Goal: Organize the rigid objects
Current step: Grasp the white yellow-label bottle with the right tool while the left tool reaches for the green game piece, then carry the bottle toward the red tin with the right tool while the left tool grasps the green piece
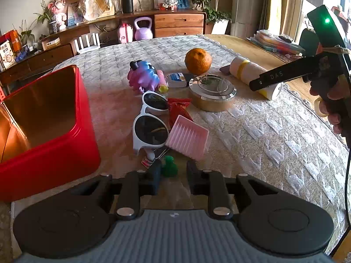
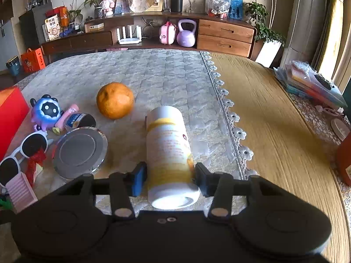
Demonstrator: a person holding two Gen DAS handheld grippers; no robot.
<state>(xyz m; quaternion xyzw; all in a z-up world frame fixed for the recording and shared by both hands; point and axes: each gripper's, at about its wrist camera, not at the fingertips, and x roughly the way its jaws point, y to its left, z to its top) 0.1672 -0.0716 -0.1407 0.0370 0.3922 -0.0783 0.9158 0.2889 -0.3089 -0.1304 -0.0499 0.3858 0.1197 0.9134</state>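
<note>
A white and yellow bottle lies on its side on the quilted cloth. My right gripper straddles its near end, fingers open on either side and close to it; whether they touch it I cannot tell. The bottle and right gripper also show in the left wrist view. My left gripper is open and empty, low over the cloth just before a green pompom. White sunglasses, a pink ribbed tray, a round metal tin, an orange and a purple toy lie ahead. An open red box stands left.
A red snack packet and a small blue-labelled tin lie among the clutter. The cloth's lace edge borders bare wooden table on the right. A stack of folders sits far right. A sideboard stands behind.
</note>
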